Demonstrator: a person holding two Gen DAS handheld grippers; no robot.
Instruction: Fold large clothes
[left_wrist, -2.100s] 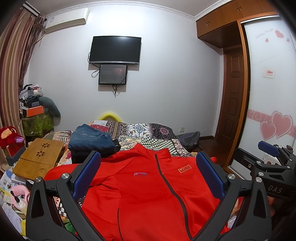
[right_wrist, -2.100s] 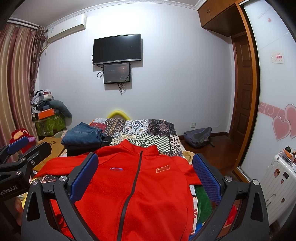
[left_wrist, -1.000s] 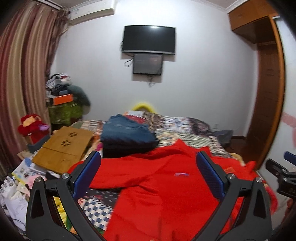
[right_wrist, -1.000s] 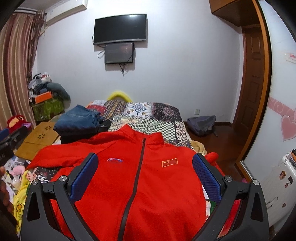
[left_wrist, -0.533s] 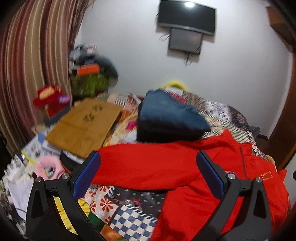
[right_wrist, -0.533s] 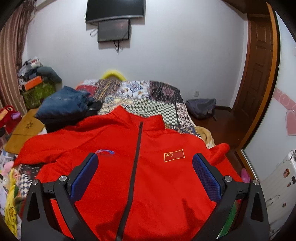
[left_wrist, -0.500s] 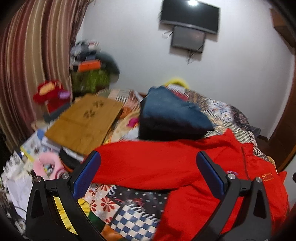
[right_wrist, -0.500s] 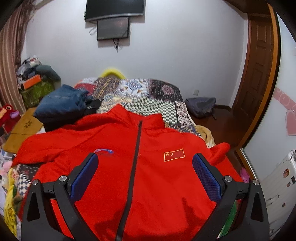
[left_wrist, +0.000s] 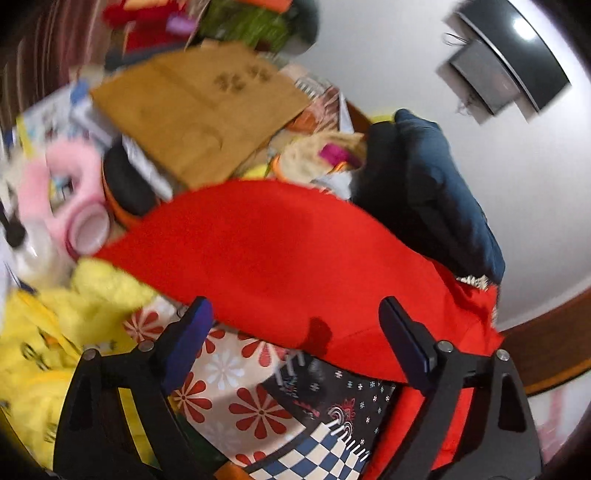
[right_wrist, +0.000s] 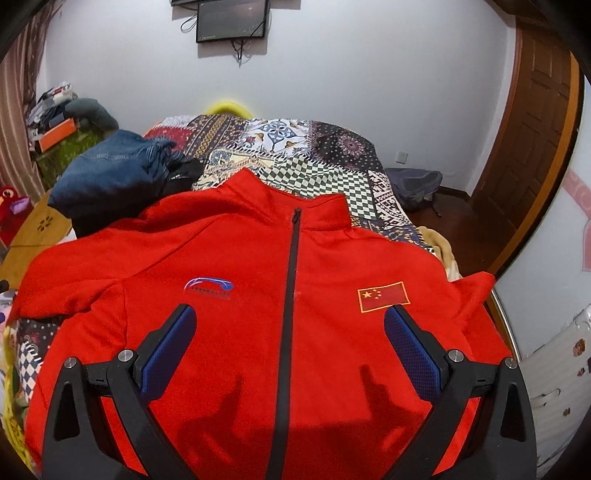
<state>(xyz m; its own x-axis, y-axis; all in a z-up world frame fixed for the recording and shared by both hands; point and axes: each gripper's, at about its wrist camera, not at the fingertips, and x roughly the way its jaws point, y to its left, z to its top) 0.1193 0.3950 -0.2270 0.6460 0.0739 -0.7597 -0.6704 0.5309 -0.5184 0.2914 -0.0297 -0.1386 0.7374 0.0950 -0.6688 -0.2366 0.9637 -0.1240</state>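
Red jacket (right_wrist: 258, 325) spread zipped on the patchwork bed (right_wrist: 295, 147), jeans (right_wrist: 110, 170) at ten o'clock, left gripper (left_wrist: 295, 321) and right gripper (right_wrist: 288, 325) both wide apart, empty, white wall behind.

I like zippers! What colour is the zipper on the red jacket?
Black zipper down the red jacket; right wrist view shows it best.

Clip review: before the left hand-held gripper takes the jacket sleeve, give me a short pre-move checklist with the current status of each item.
1. Red jacket lies flat, front up, zipper closed: ok.
2. Left hand-held gripper open, nothing between its fingers: ok.
3. Right hand-held gripper open, above the jacket chest: ok.
4. Sleeve spread out in front of the left hand-held gripper: ok.
5. Sleeve cuff in view: cannot tell, the left view is blurred.
6. Folded jeans clear of the jacket: not ok, they sit against its shoulder.
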